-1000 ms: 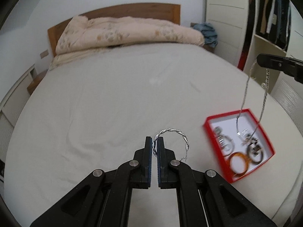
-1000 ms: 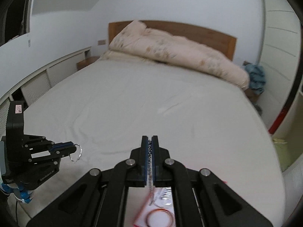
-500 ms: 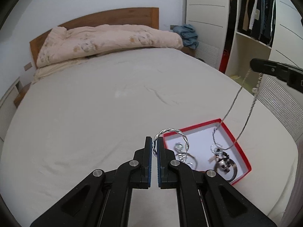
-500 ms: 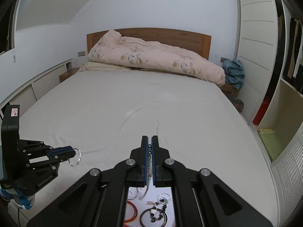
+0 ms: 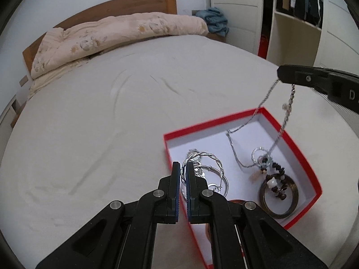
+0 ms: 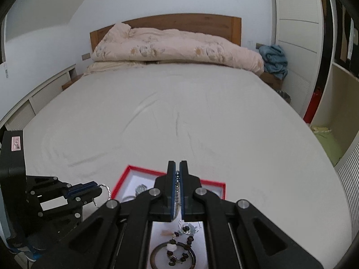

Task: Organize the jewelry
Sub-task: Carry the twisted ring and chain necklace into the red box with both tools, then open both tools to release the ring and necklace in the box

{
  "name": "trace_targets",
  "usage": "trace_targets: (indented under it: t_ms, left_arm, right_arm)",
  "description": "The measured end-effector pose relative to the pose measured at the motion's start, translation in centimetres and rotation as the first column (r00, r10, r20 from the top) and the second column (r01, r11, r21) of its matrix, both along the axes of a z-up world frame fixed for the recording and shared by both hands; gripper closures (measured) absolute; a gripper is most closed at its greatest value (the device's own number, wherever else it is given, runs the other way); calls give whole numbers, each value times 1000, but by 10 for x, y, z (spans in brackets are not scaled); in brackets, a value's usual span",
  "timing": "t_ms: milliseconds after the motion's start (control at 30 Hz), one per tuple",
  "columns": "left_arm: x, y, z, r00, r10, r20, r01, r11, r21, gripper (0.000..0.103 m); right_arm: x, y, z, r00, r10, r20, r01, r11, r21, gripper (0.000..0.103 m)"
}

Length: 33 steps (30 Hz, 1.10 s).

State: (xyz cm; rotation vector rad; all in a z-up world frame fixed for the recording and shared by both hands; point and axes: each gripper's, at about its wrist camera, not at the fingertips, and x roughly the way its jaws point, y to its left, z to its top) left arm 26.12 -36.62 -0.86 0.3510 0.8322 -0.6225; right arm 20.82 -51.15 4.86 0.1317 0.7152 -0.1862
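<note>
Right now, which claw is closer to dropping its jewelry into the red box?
Right, probably. The right claw dangles its chain necklace with the bottom already lying inside the red box. The left claw holds its twisted bangle at the box's edge.

bangle [image 5: 211, 161]: twisted shiny metal | box [image 5: 300, 154]: matt red card (white inside) | headboard [image 6: 179, 23]: wood

bed sheet [image 6: 179, 116]: cream, creased, fills centre | duvet [image 6: 175, 47]: floral, bunched, upper centre | headboard [image 6: 202, 22]: wooden, behind duvet | blue cloth [image 6: 273, 59]: crumpled, upper right | wardrobe [image 5: 298, 6]: open, top right
</note>
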Motion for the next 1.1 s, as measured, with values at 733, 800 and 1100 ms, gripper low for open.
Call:
trace_targets:
  t_ms: [733, 800, 1100]
  left_arm:
    - [2, -26, -56, 999, -36, -35, 38, 996, 82, 98]
    - [1, -27, -59, 999, -35, -30, 38, 995, 88, 98]
    - [-3, -24, -61, 999, -30, -37, 32, 997, 72, 86]
  right_arm:
    - [-37, -11, -95, 988, -33, -151, 46, 995, 88, 99]
    - [-41, -12, -99, 987, -35, -159, 50, 995, 89, 99]
    - [-56, -11, -104, 986, -43, -158, 62, 991, 116, 97]
